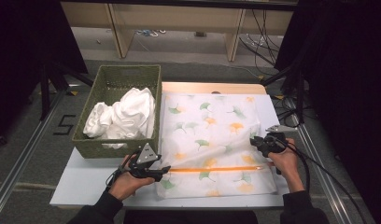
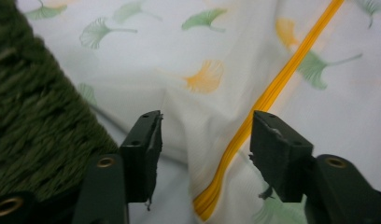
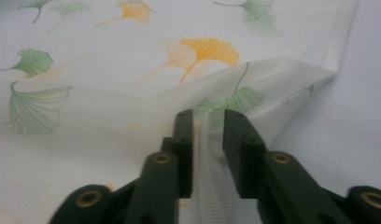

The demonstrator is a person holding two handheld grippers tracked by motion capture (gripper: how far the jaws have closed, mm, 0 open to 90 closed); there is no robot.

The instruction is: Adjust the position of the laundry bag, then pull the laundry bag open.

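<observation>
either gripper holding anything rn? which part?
Right hand-held gripper pinches a raised fold near the right edge of the white ginkgo-print mesh bag. Left hand-held gripper is open, straddling the bag's orange zipper, holding nothing.

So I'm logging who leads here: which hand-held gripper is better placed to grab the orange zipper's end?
Left. The left hand-held gripper is open with the orange zipper running between its jaws. The right hand-held gripper is already shut on a fold of the ginkgo-print cover.

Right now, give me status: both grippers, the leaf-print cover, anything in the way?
Left gripper open over the orange zipper. Right gripper pinching a raised fold of the leaf-print cover. Green basket close beside the left gripper.
</observation>
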